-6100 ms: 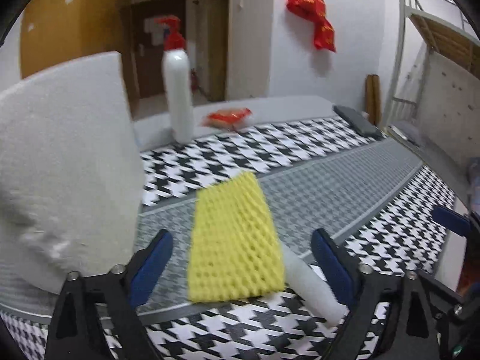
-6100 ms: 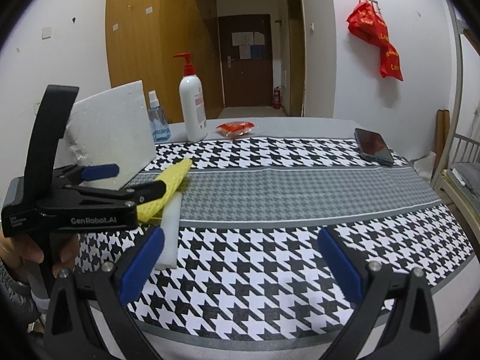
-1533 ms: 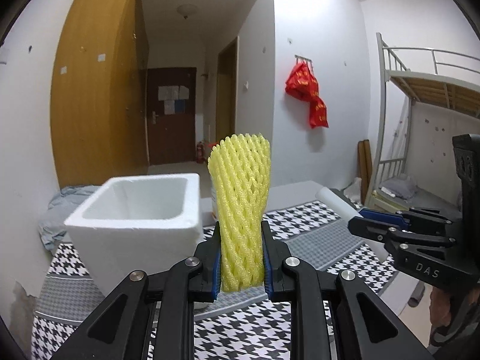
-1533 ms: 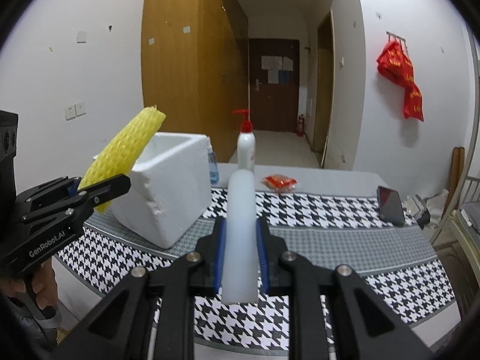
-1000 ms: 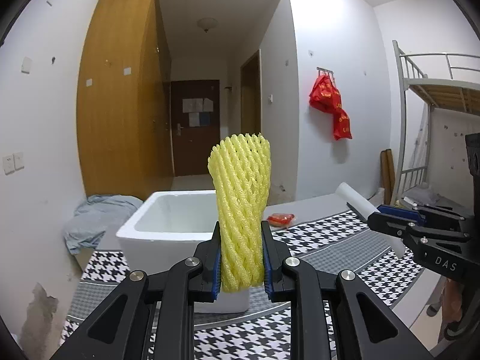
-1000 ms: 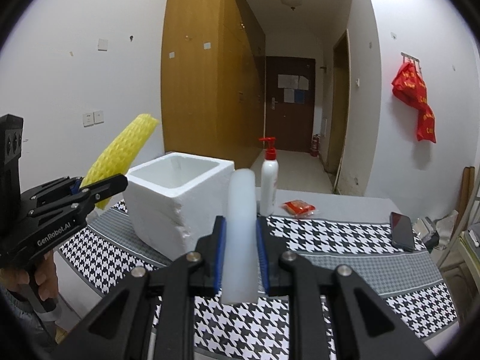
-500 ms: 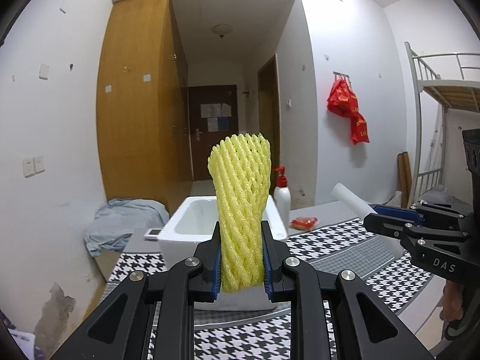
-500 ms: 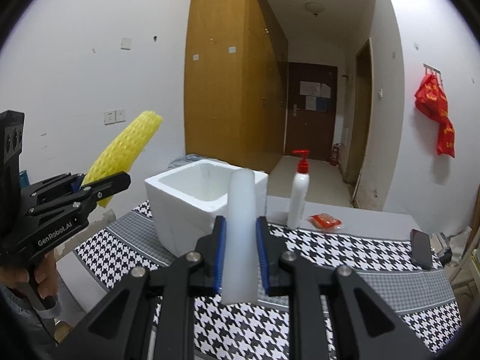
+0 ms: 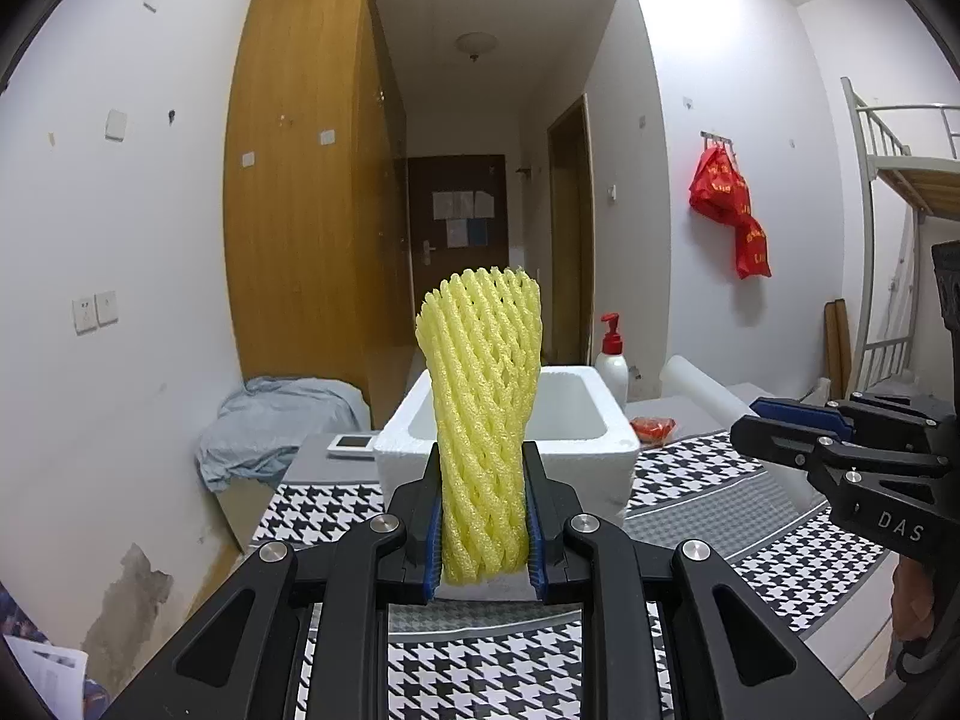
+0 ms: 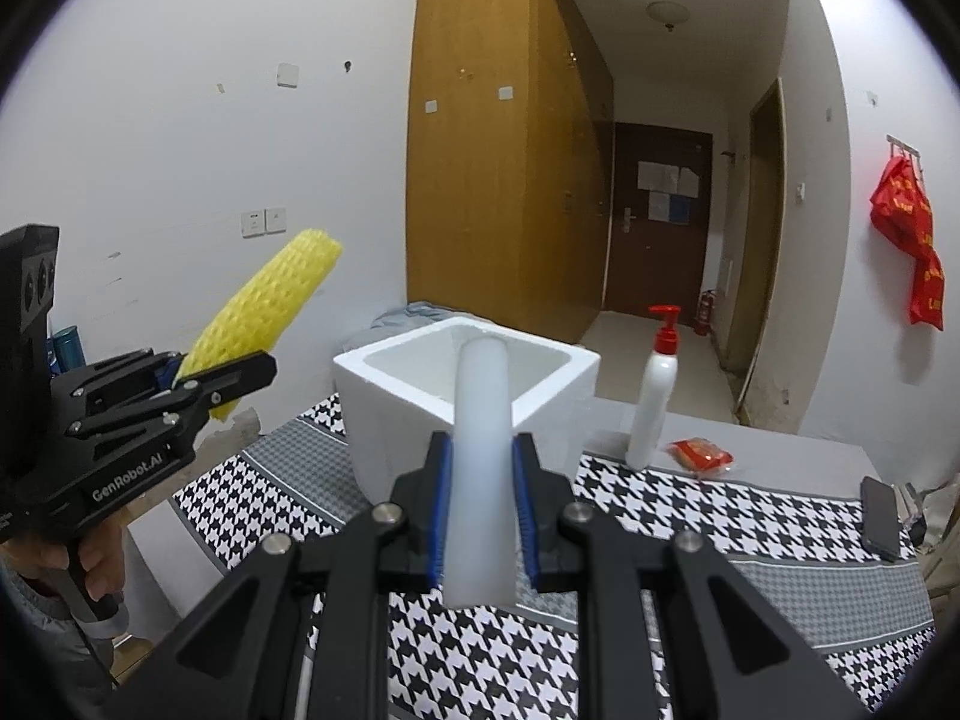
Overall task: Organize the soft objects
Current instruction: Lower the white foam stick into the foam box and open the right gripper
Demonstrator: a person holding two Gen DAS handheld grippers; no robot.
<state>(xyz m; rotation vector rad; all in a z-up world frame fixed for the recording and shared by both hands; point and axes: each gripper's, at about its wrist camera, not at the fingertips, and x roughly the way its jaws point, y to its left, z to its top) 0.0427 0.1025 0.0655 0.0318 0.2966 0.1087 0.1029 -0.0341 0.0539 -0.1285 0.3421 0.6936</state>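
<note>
Now, left gripper (image 9: 483, 531): clamped on the yellow foam net (image 9: 483, 420), upright, above the table.
Right gripper (image 10: 482, 516): squeezing the white foam tube (image 10: 482, 468).
White foam box (image 10: 390, 414): open, just ahead.

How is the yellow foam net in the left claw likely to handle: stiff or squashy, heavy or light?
Probably squashy: the yellow foam net narrows where the left claw pinches it and flares above. Likely very light, being open mesh that stands upright unsupported. It seems unlikely to slip, since the mesh is ridged.
</note>
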